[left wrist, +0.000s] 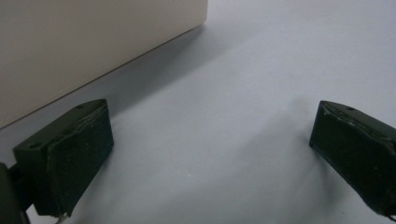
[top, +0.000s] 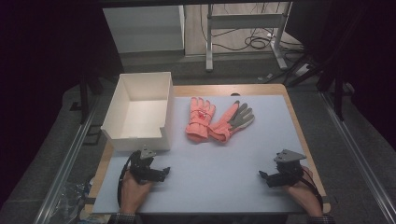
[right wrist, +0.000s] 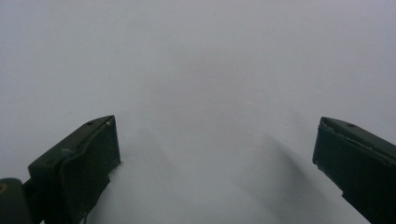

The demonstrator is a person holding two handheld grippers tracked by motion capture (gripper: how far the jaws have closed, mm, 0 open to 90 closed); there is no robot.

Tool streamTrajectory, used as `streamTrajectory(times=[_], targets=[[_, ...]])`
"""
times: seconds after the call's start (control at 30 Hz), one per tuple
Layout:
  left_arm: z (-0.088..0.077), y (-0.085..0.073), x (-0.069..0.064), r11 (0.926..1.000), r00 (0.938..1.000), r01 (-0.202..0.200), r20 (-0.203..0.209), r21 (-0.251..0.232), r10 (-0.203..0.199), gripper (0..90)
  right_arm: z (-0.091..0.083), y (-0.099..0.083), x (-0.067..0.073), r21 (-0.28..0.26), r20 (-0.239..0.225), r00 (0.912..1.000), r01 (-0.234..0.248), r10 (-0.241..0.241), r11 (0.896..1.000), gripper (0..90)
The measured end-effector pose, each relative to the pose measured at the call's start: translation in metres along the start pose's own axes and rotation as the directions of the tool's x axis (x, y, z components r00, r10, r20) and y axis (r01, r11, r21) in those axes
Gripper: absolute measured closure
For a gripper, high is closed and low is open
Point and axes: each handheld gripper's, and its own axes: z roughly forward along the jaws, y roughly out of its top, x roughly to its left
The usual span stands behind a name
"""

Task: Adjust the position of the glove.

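Two pink gloves lie on the pale mat near the table's middle back: one glove (top: pixel 200 117) flat with fingers pointing away, the other glove (top: pixel 233 121) angled, showing a grey palm. My left gripper (top: pixel 164 171) rests near the front left, just below the white box (top: pixel 140 109), jaws open and empty. In the left gripper view the left gripper (left wrist: pixel 210 140) has bare mat between its jaws and the box wall (left wrist: pixel 84 42) at upper left. My right gripper (top: pixel 262 175) sits at the front right, open and empty. The right gripper (right wrist: pixel 215 154) faces bare mat.
The open white box stands at the back left of the mat (top: pixel 224 163). A wooden table edge (top: pixel 303 140) frames the mat. Beyond the table are a metal desk frame (top: pixel 243 32) and cables on the floor.
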Motion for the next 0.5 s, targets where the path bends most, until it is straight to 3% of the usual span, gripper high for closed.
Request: streamTrajectory(times=[0.1,0.13,0.17,0.2,0.23,0.27,0.37,0.5], targets=[[0.0,0.0,0.0,1.0,1.0,0.001,0.0,0.0,-0.001,0.0,0.0003,0.0003,-0.0007,0.005,-0.006,1.0,-0.007,0.007,1.0,0.8],[0.0,0.0,0.0001,1.0,1.0,0.001,0.001,-0.001,-0.001,0.0,0.0012,0.0012,-0.0012,0.023,-0.005,0.9985,-0.054,0.055,0.998,1.0],[0.0,0.0,0.0001,1.0,1.0,0.001,0.001,-0.001,-0.001,0.0,0.0012,0.0012,-0.0012,0.023,-0.005,0.9985,-0.054,0.055,0.998,1.0],[0.0,0.0,0.0002,1.0,1.0,0.002,0.001,-0.001,-0.002,0.0,0.0019,0.0019,-0.0011,0.031,0.0,0.9961,-0.088,0.088,0.996,1.4],[0.0,0.0,0.0001,1.0,1.0,0.002,0.0,-0.001,-0.002,0.0,0.004,0.0039,-0.0001,0.024,0.051,0.9877,-0.149,0.148,0.989,3.6],[-0.0001,0.0,0.0002,1.0,1.0,0.002,0.0,-0.002,-0.002,0.0,0.0055,0.0048,0.0006,0.018,0.086,0.9822,-0.169,0.167,0.985,3.5],[-0.0001,0.0,0.0001,1.0,1.0,0.002,0.0,-0.002,-0.002,0.0,0.0067,0.006,0.0033,0.014,0.118,0.9788,-0.171,0.168,0.985,3.5],[-0.0001,-0.0002,0.0001,1.0,1.0,0.002,-0.001,-0.002,-0.002,0.1,0.0075,0.0055,-0.0002,0.022,0.087,0.9769,-0.198,0.195,0.98,5.4]])
